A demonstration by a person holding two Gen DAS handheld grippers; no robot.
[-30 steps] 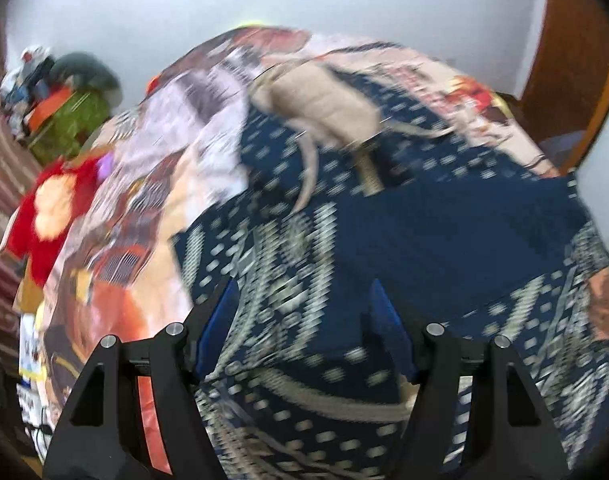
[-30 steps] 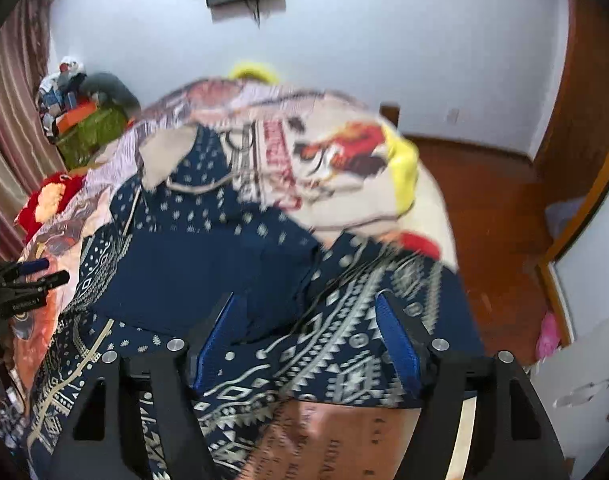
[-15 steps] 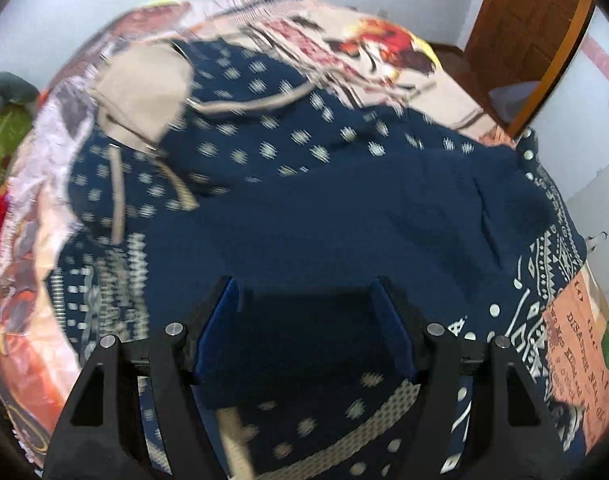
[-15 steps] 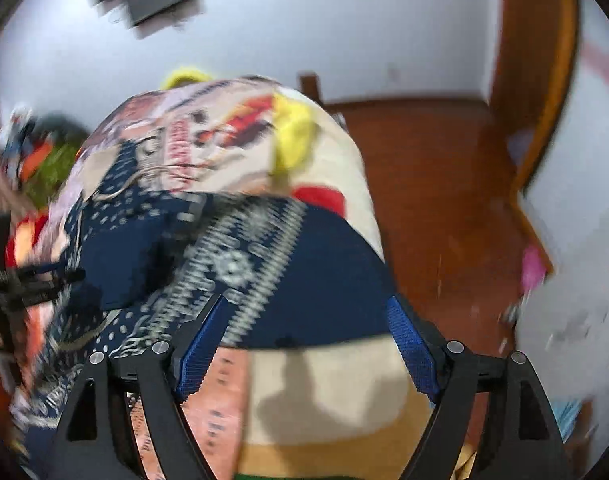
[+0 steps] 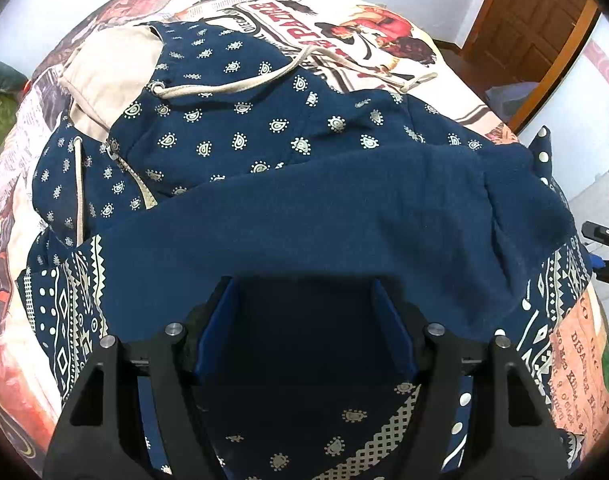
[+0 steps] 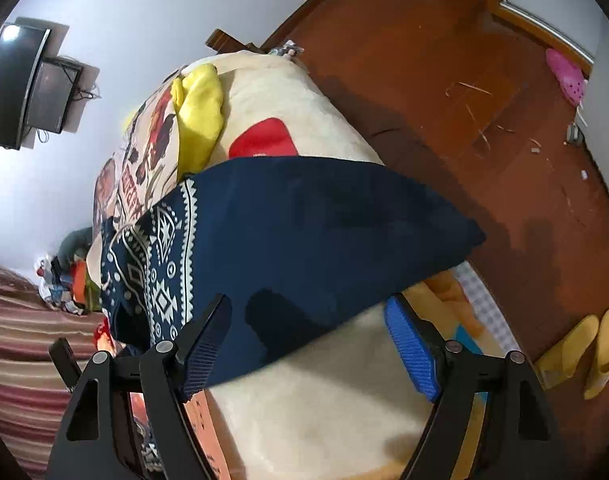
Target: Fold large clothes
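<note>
Between the wide jaws of the left gripper (image 5: 306, 334): navy hoodie (image 5: 328, 216) on the bed (image 5: 388, 28), now filling the view. Right gripper (image 6: 308, 344), also wide, has swung to the hoodie's plain panel (image 6: 324, 220) overhanging the bed edge; judged next: 1 fold inward.

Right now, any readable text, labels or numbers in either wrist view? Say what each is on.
"DISAS...": orange panel of the bedspread, cut off at the fold.
"KILL": same panel, a lower line; probable, and the rest is too small to read.
Red banner lettering on the bedspread: upside down, unreadable.
Red print in the right wrist view: too warped to read.
Hoodie: patterns only, no text.
</note>
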